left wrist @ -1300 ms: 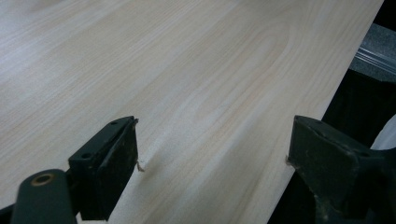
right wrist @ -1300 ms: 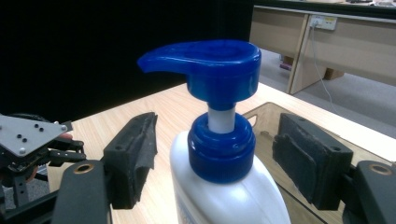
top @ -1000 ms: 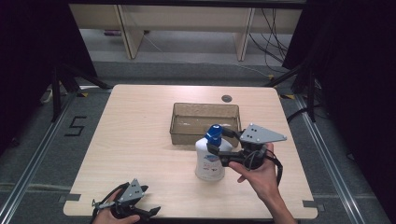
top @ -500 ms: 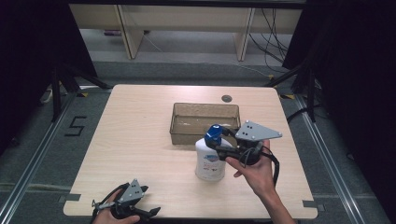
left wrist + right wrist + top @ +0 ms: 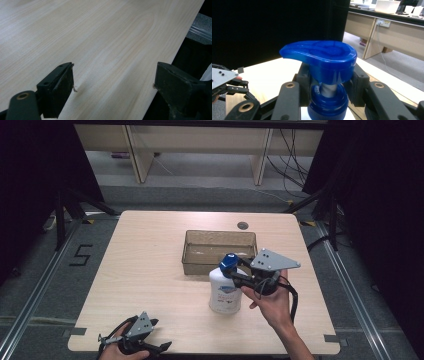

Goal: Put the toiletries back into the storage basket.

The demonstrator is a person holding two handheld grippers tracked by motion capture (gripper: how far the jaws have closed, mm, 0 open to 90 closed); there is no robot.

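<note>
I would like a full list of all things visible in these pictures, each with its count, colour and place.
pump bottle: 1, white with blue pump head, upright right of table centre
bin: 1, clear brownish, behind the bottle
table: 1, light wood
grommet: 1, dark, far table edge
left gripper: 1, black, near left corner, jaws open
right gripper: 1, black, jaws have just been closing, now shut on the pump's neck

Readable: a black "5" marked on the grey floor [image 5: 80, 255] left of the counter [image 5: 150, 290]. On the white pump bottle [image 5: 225, 292], a label with red and blue print, too small and blurred to make out
</note>
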